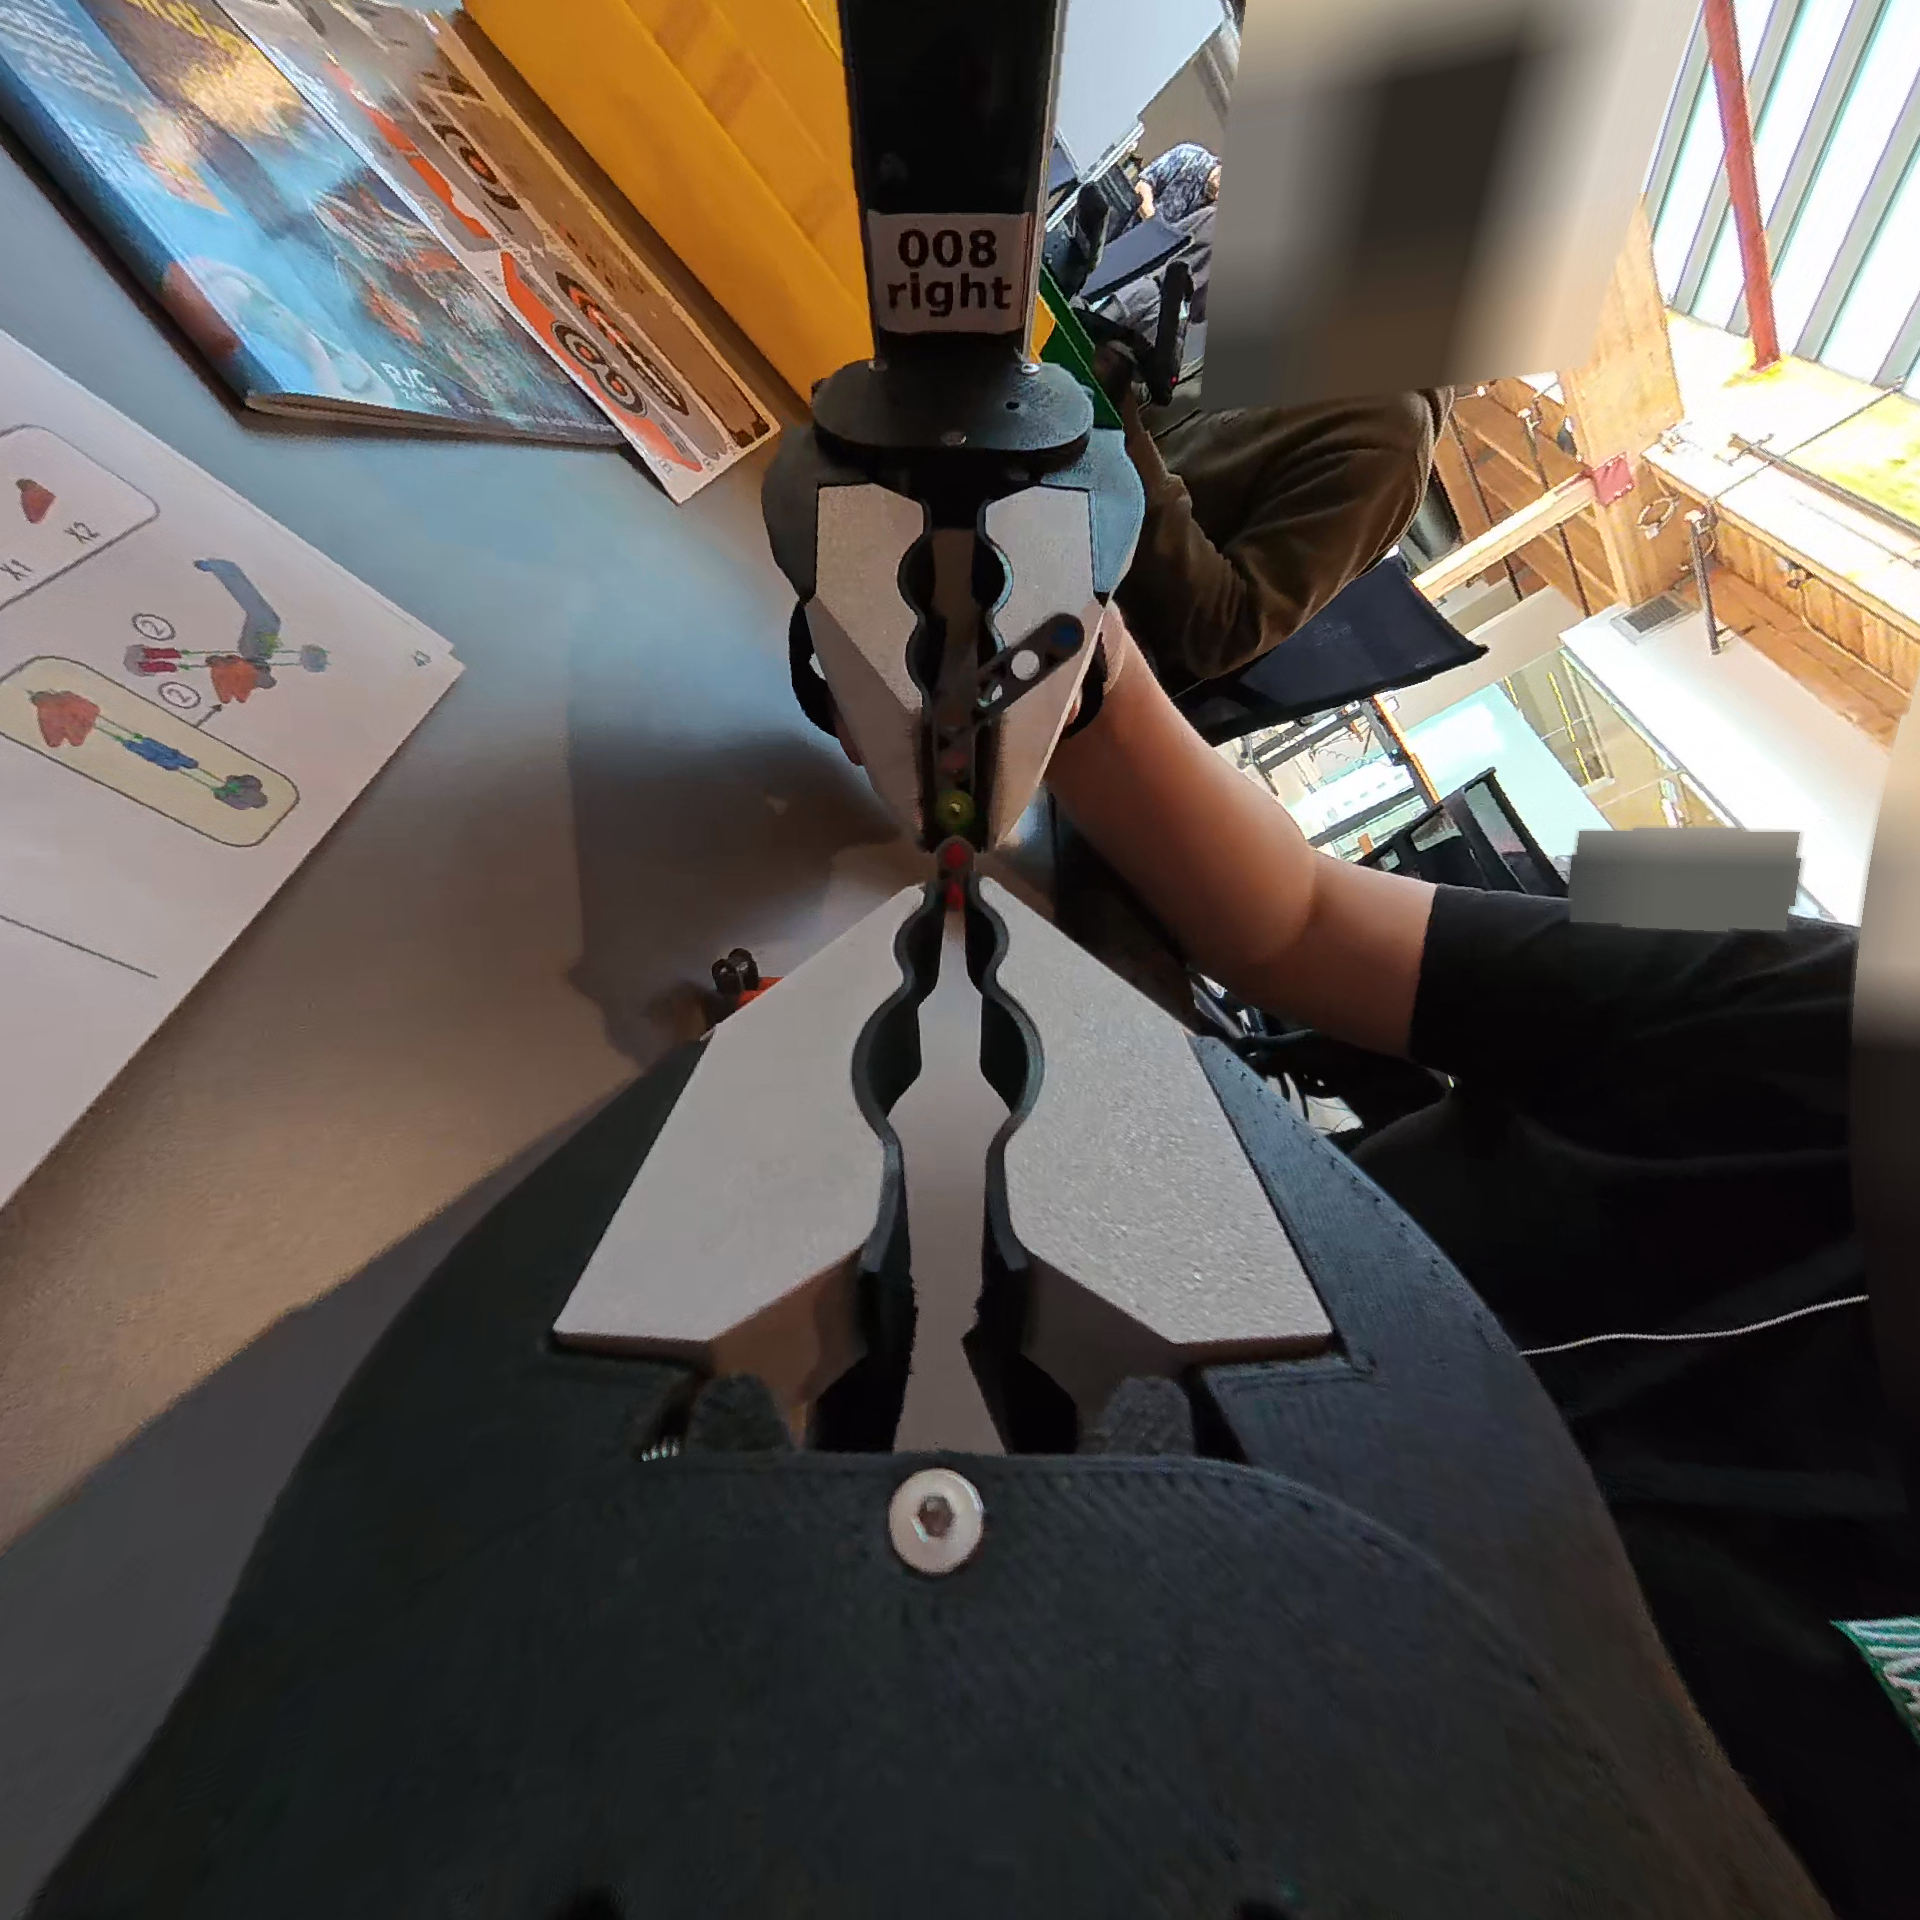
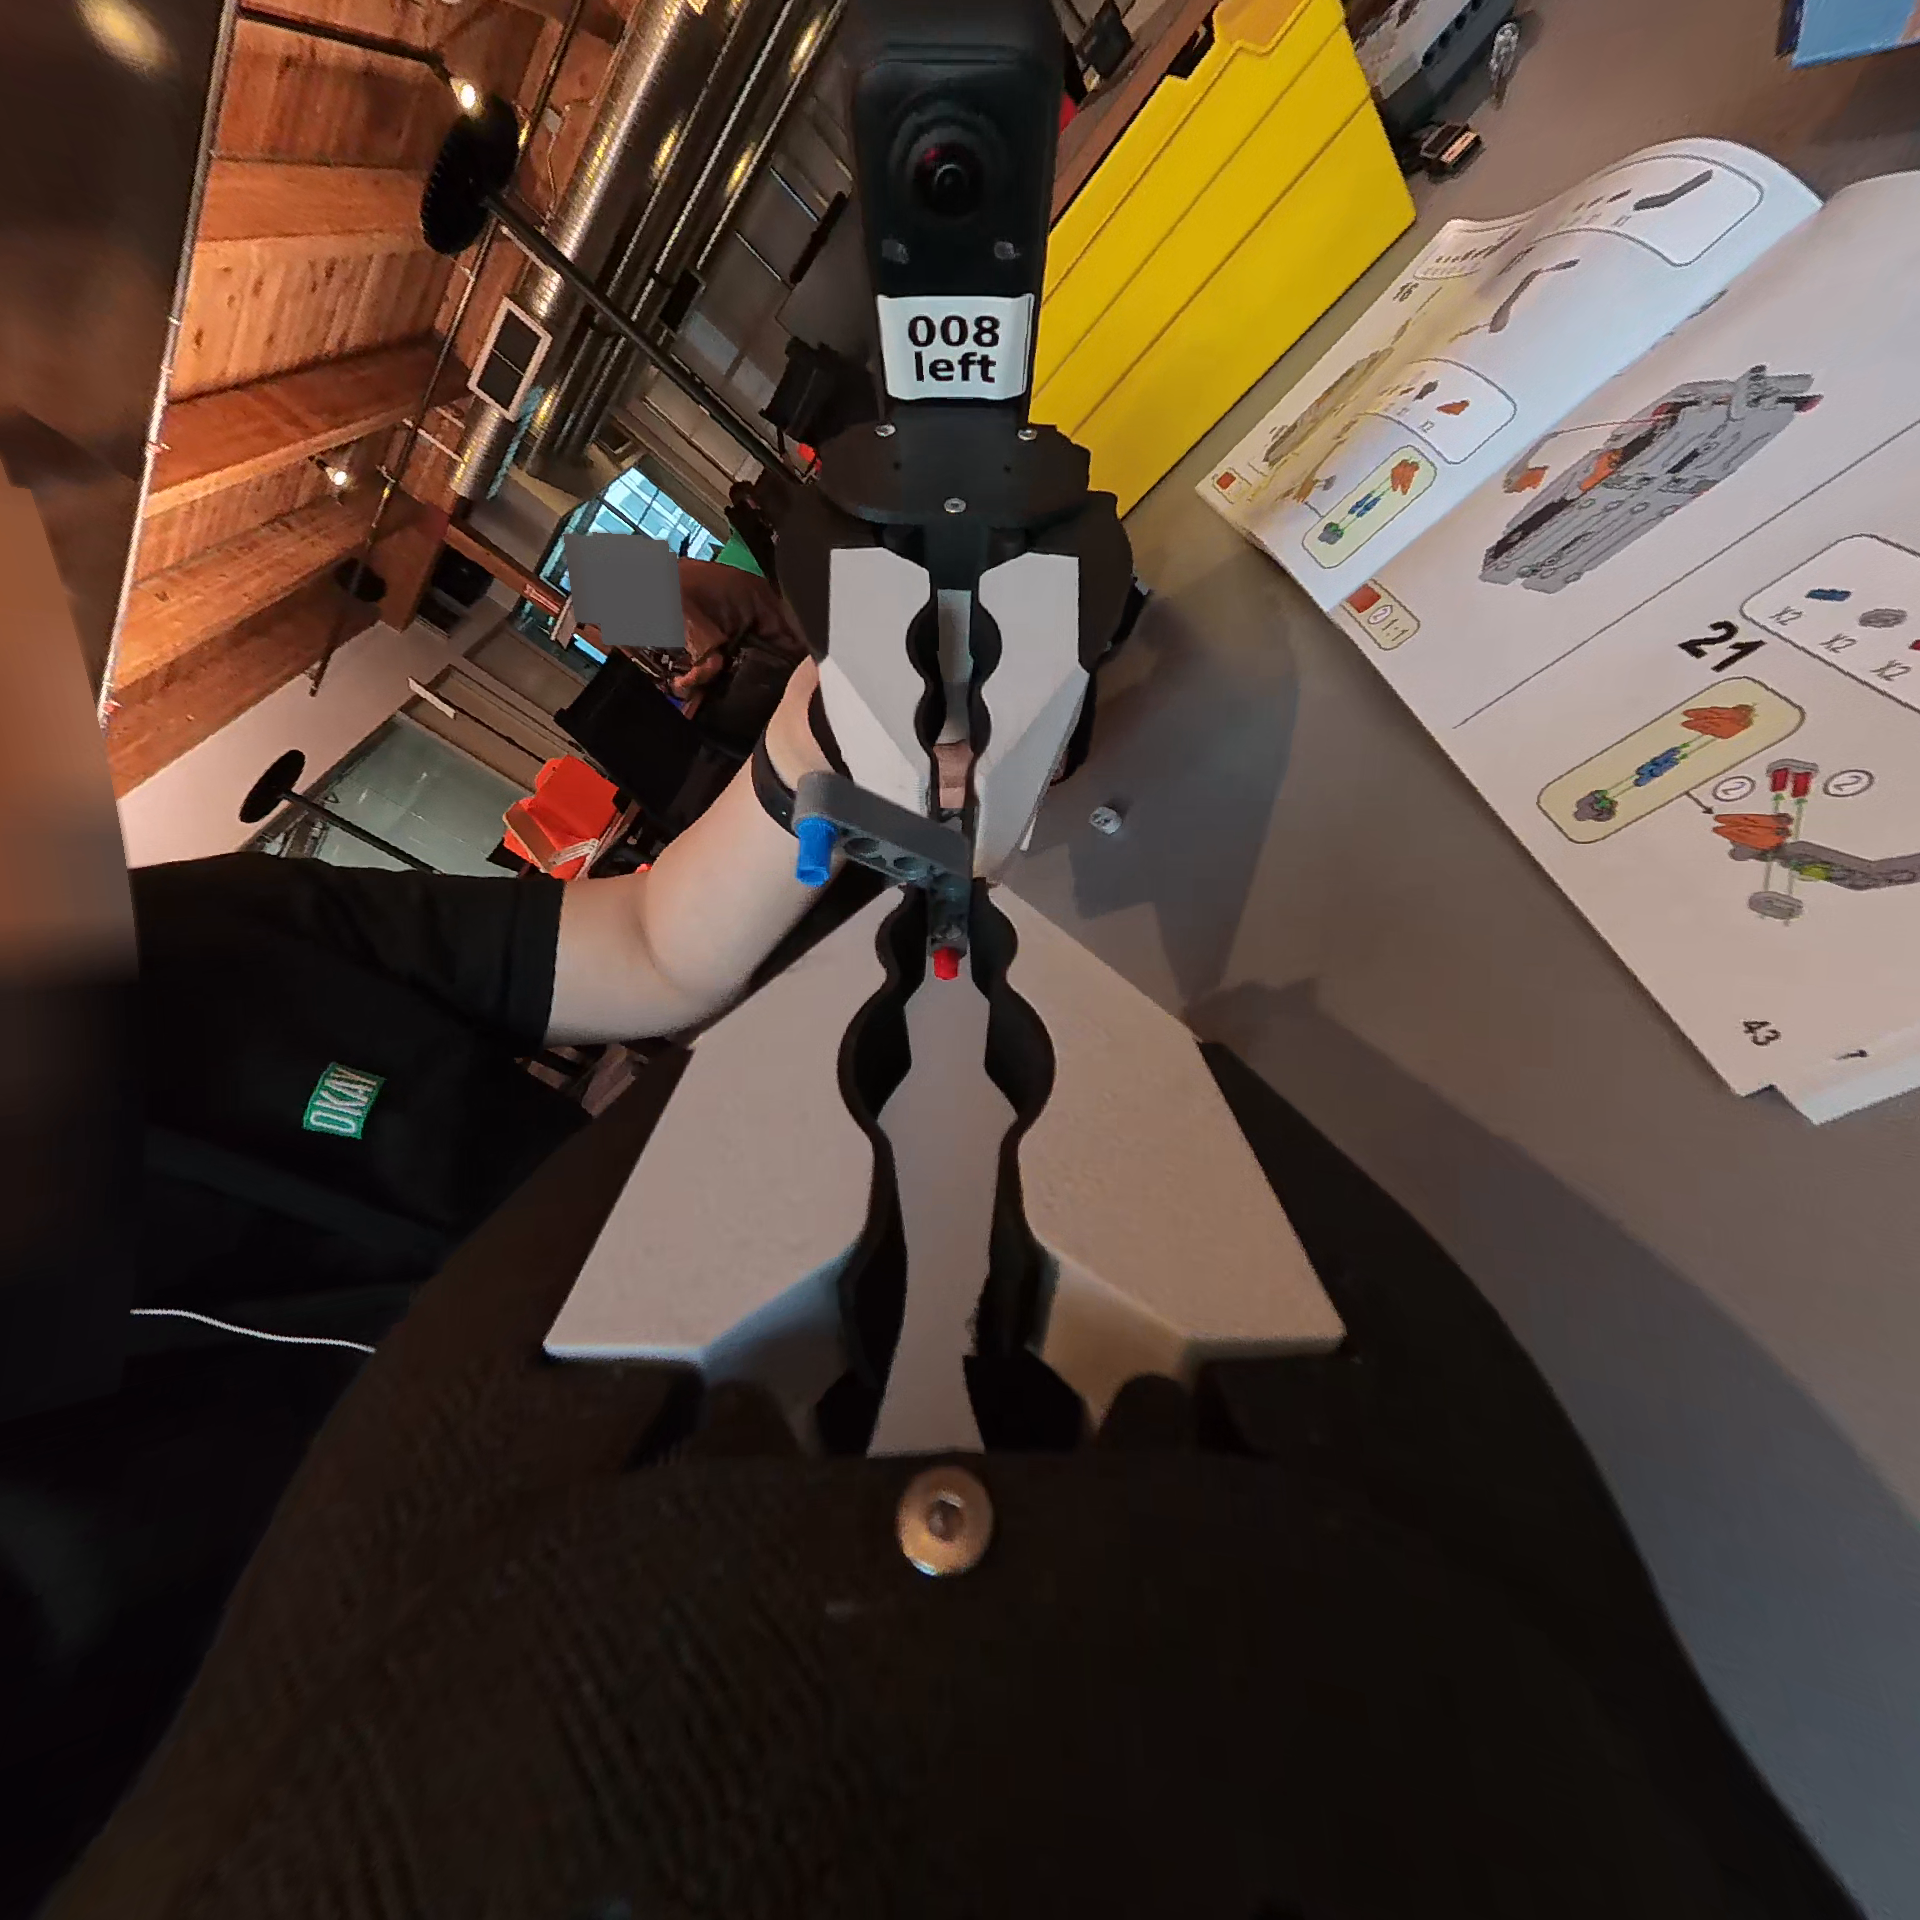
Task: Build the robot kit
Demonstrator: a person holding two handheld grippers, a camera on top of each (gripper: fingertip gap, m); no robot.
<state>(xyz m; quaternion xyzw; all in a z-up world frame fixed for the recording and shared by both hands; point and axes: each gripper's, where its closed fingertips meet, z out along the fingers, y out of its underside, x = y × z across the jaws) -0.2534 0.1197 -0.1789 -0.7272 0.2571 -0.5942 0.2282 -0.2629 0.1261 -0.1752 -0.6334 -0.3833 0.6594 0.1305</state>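
Note:
My two grippers meet tip to tip above the grey table (image 1: 499, 644). The left gripper (image 1: 951, 902) is shut on a small red pin (image 1: 953, 860) at its tips. The right gripper (image 1: 956, 826) faces it and is shut on a small brick assembly: a grey holed beam (image 1: 1023, 665) with a blue pin and a yellow-green part (image 1: 956, 805). In the right wrist view, the right gripper (image 2: 948, 925) pinches the assembly's grey end with a red pin (image 2: 943, 964). The beam (image 2: 883, 842) juts left, with its blue pin (image 2: 810, 852). The left gripper (image 2: 964, 860) touches it from the far side.
An open instruction booklet (image 1: 156, 748) (image 2: 1610, 644) lies on the table. A yellow bin (image 1: 727, 156) (image 2: 1216, 239), a blue printed box (image 1: 260, 208) and a sticker sheet (image 1: 603, 312) lie beyond. A small black-orange piece (image 1: 740, 977) and a small grey piece (image 2: 1107, 821) lie loose. A person's arm (image 1: 1195, 831) holds each gripper. The tips of both grippers are at nearly the same place.

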